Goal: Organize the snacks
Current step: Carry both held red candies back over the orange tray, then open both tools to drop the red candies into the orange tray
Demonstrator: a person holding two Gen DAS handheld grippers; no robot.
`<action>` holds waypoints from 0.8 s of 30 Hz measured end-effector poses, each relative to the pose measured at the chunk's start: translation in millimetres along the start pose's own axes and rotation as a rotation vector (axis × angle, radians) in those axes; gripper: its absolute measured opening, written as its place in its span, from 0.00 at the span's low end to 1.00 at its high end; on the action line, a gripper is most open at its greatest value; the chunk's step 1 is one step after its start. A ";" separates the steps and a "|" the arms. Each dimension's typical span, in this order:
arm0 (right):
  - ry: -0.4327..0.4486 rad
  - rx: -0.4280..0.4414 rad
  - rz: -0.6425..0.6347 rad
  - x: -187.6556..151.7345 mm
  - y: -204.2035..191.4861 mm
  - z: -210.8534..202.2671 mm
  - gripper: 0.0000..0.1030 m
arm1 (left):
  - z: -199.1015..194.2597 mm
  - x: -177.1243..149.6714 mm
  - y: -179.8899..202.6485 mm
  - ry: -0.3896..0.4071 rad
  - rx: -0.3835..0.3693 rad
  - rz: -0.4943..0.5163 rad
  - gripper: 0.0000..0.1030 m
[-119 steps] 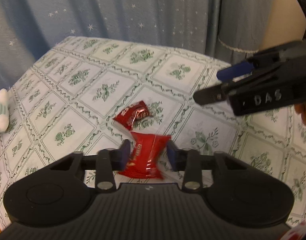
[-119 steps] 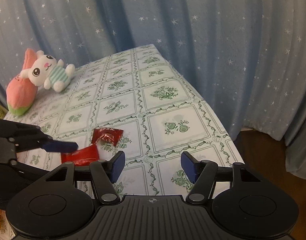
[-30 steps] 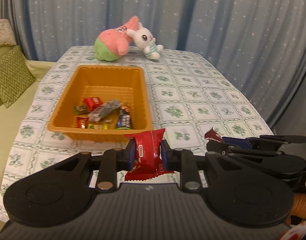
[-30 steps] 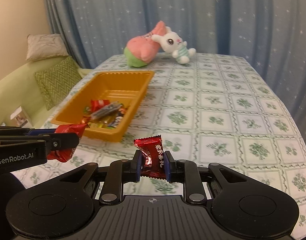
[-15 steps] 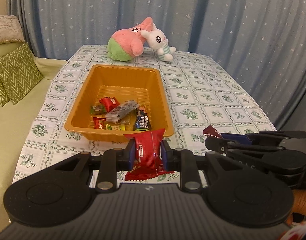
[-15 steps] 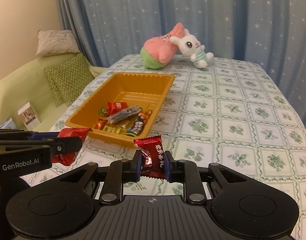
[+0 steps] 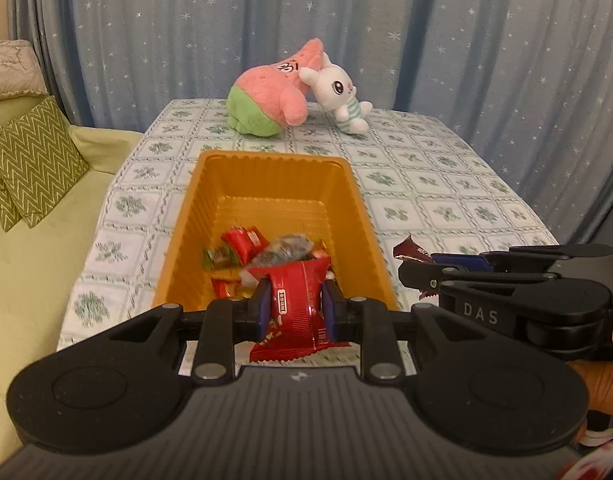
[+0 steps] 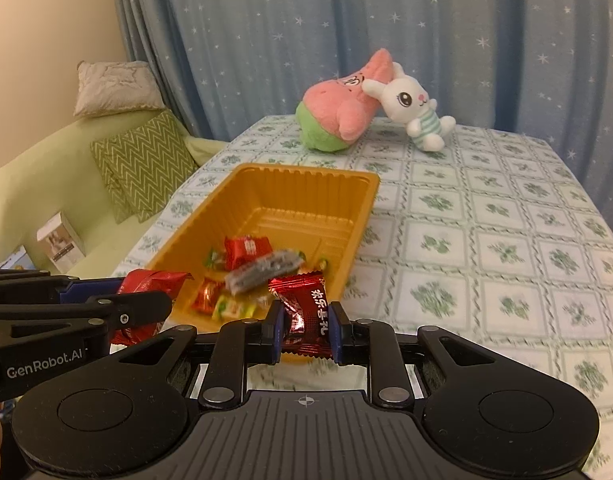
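An orange tray (image 7: 358,208) (image 8: 362,216) holds several wrapped snacks on the patterned tablecloth. My left gripper (image 7: 296,306) is shut on a red snack packet (image 7: 296,308), held at the tray's near rim; the packet also shows in the right wrist view (image 8: 146,284). My right gripper (image 8: 306,320) is shut on a dark red candy (image 8: 310,312), held over the tray's near right corner. In the left wrist view the right gripper (image 7: 422,266) sits just right of the tray with the candy's end (image 7: 410,252) sticking out.
A pink plush (image 7: 270,104) and a white bunny plush (image 7: 338,92) lie at the table's far end. A green sofa with zigzag cushions (image 7: 30,164) stands left of the table. Blue starred curtains (image 7: 426,40) hang behind. A small box (image 8: 60,240) lies on the sofa.
Both grippers took a snack each from the table, then turned and moved toward the orange tray. In the last second the tray has come closer and now lies right under the fingertips.
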State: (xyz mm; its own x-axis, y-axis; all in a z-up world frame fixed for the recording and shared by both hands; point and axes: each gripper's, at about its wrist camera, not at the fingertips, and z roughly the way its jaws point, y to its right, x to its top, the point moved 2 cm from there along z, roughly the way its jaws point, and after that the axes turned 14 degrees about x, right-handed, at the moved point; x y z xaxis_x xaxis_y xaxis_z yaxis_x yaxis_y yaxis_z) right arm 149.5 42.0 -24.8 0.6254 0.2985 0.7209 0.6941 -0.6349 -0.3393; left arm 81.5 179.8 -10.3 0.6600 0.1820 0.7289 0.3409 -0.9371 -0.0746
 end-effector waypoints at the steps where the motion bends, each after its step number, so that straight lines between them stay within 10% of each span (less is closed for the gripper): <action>1: -0.001 0.002 0.000 3.7 1.1 4.6 0.23 | 4.5 3.2 -2.0 0.001 0.002 0.001 0.23; 24: -0.065 0.021 0.047 23.1 29.8 78.5 0.23 | 88.4 23.1 -25.6 -0.047 0.019 0.031 0.32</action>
State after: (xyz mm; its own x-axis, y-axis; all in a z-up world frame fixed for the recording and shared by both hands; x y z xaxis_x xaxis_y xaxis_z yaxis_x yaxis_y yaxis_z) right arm 212.6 85.9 -65.8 0.6788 0.3149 0.6634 0.6705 -0.6341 -0.3851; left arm 147.2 234.3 -51.7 0.7005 0.1674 0.6937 0.3325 -0.9367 -0.1097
